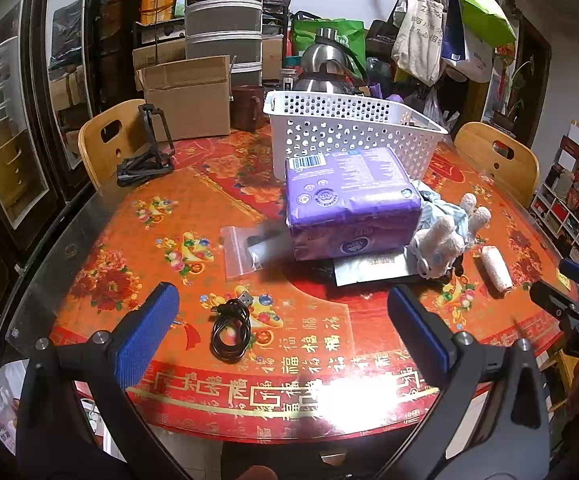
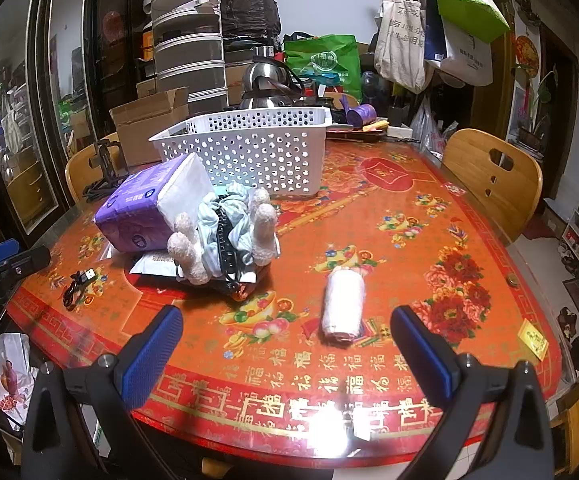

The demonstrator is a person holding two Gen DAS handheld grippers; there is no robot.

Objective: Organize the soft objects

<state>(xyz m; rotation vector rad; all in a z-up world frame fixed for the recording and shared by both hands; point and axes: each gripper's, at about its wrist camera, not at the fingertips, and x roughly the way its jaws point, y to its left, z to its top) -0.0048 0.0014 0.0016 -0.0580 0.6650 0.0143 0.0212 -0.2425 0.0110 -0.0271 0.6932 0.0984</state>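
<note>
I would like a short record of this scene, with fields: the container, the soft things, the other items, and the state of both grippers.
container: white perforated basket, upright on the table
soft things: purple tissue pack; plush toy with light blue cloth; rolled white towel, apart from the pile
other items: coiled black cable; small zip bag
left hand-held gripper: open, holding nothing
right hand-held gripper: open, rolled towel ahead
</note>
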